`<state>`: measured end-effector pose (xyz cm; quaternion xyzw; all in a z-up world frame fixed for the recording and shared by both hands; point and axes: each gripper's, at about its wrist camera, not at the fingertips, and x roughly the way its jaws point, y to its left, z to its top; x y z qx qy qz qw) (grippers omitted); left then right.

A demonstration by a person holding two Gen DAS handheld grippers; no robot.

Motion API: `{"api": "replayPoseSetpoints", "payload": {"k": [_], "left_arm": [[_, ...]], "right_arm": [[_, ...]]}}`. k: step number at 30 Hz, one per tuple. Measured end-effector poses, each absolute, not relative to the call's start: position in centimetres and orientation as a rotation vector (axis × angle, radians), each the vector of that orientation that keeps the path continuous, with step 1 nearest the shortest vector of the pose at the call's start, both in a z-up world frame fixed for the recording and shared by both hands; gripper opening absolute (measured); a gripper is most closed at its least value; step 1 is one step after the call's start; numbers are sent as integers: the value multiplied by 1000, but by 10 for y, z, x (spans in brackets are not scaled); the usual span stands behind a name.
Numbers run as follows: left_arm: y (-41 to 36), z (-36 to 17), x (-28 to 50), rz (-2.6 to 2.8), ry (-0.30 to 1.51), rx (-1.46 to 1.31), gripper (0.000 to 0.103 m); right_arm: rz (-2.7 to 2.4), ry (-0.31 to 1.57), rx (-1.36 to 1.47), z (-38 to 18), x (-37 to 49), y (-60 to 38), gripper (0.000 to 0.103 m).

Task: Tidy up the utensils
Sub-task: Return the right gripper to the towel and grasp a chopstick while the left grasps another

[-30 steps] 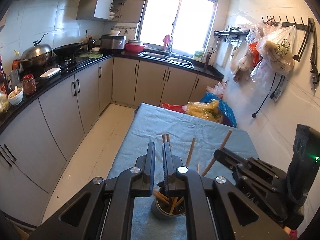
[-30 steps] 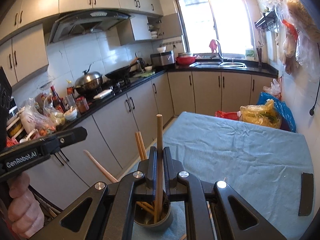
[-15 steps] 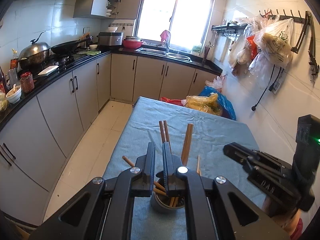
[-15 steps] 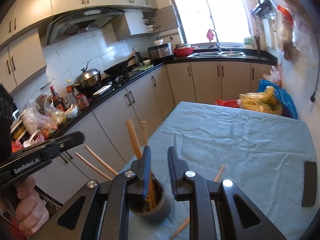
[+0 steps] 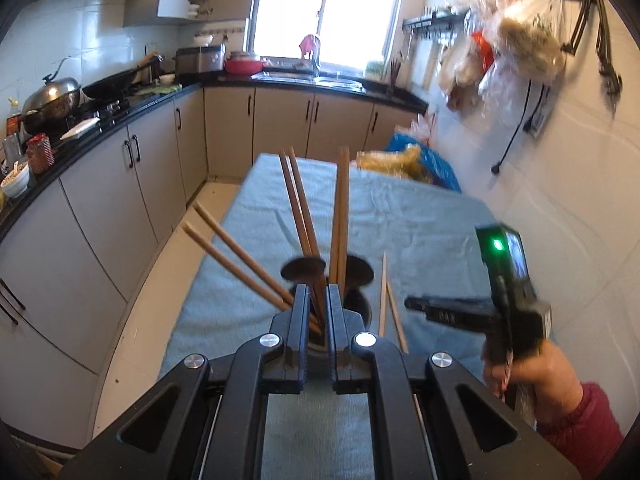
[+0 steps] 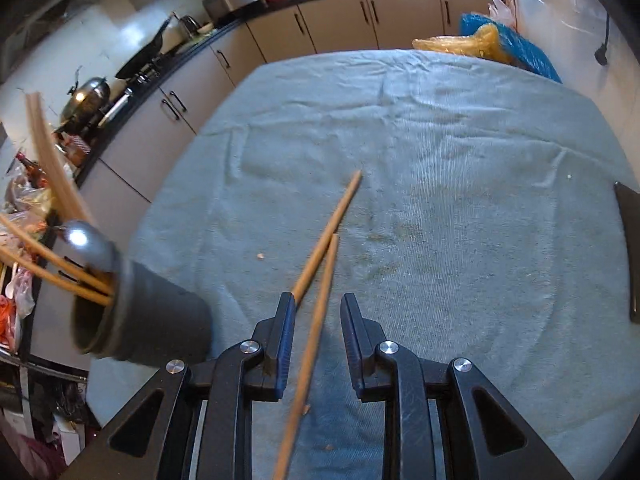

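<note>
Chopsticks going into the cup

My left gripper [image 5: 318,294] jaws clamp the cup [image 6: 140,312] rim; right gripper [image 6: 318,308] jaws, opening, straddle a loose chopstick [image 6: 308,356] on the counter [image 6: 440,160].

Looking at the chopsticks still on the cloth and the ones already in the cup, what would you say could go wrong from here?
1. The right gripper is opening over two loose chopsticks lying crossed and touching on the blue cloth; closing there may catch both or knock one askew.
2. The grey cup stands close beside that gripper, its chopsticks splayed outward; a sideways brush might tip it.
3. The shut left gripper sits among those sticks and could lever the cup over.
</note>
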<state>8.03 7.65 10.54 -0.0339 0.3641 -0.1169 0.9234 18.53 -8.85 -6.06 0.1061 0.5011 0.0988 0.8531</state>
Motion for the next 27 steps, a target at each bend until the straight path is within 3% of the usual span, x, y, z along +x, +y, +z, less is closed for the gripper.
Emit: {"api": "replayPoseSetpoints", "payload": {"k": [8, 12, 13, 18, 27], "left_arm": [[65, 80, 73, -249, 788, -21, 7], [61, 74, 73, -256, 800, -14, 7], [58, 74, 73, -259, 801, -9, 7], [42, 77, 71, -290, 808, 13, 7], [-37, 69, 73, -402, 892, 107, 8]], "right_arm": [[187, 1109, 168, -80, 203, -71, 25], [165, 1131, 115, -91, 208, -63, 18], [158, 1119, 87, -91, 206, -62, 11], [131, 1104, 33, -91, 198, -70, 7], [-11, 1044, 191, -89, 158, -180, 7]]}}
